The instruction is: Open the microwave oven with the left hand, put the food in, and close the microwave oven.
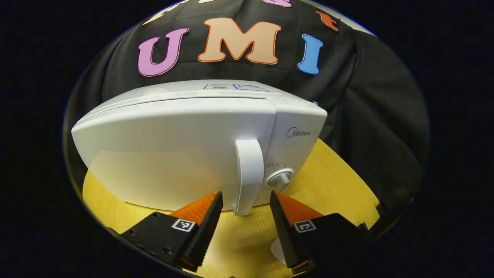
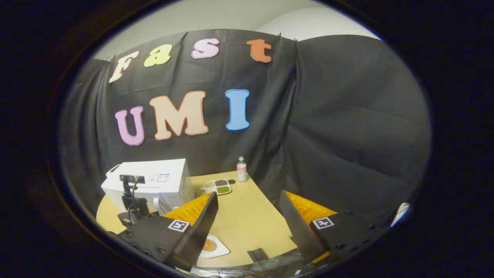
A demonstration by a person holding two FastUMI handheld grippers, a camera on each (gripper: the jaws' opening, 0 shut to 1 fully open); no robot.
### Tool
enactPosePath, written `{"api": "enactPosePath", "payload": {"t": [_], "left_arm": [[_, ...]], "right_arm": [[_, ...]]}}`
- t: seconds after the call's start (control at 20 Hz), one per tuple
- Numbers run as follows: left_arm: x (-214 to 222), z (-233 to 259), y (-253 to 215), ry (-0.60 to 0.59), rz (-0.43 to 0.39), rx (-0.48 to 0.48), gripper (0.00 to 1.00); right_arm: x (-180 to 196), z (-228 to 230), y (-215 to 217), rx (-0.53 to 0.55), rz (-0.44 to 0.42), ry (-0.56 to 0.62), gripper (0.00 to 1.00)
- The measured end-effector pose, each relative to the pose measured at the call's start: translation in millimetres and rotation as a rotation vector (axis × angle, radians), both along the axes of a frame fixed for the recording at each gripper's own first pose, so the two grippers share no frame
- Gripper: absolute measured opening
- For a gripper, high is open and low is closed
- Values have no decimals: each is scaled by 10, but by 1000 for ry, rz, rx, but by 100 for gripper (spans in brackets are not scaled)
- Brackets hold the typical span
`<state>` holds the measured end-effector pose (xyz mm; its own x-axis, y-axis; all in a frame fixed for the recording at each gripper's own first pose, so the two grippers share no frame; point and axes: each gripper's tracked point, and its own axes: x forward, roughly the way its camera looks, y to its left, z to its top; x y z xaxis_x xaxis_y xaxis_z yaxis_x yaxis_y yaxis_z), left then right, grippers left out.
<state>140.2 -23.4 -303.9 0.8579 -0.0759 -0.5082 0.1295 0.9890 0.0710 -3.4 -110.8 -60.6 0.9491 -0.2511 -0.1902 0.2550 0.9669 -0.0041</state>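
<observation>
Left gripper view: the left gripper sits low in the frame, jaws spread wide, nothing between them but air; the white vertical door handle of the white microwave oven stands right in the gap, just beyond the fingertips, untouched as far as one can tell; the door is shut, flush with the body; the round white dial knob sits just right of the handle, lower centre; the oven rests on the yellow wooden counter, which spreads off to lower right; a small white rim of a plate peeks between the fingers at the bottom.

Right gripper view: the right gripper hangs open too, jaws well apart and empty; the microwave oven is at left centre, with the other gripper and its camera mount in front of it; down at lower centre, by the left finger, a white rounded-triangle plate with an orange-brown food piece lies on the counter; farther back, centre frame, a white divided tray of dark and green grains; just right of it a small clear bottle with a pink label, upright by the black cloth wall.
</observation>
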Motion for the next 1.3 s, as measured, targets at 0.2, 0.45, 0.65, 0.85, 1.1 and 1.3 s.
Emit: {"api": "enactPosePath", "payload": {"t": [0.2, 0.45, 0.65, 0.85, 1.1, 1.3], "left_arm": [[48, -46, 13, 10, 28, 7, 65], [35, -94, 23, 55, 92, -19, 36], [55, -115, 18, 61, 84, 35, 22], [37, -126, 25, 63, 76, 37, 15], [16, -113, 21, 52, 78, 35, 10], [16, -111, 16, 48, 56, 37, 7]], "right_arm": [[-3, 4, -3, -18, 10, 2, 92], [24, -38, 6, -11, 23, 6, 92], [33, -106, 33, -4, 42, 19, 92], [49, -160, 115, 21, 76, 31, 92], [39, -176, 162, 21, 105, 33, 92], [50, -246, 187, 31, 124, 50, 99]]}}
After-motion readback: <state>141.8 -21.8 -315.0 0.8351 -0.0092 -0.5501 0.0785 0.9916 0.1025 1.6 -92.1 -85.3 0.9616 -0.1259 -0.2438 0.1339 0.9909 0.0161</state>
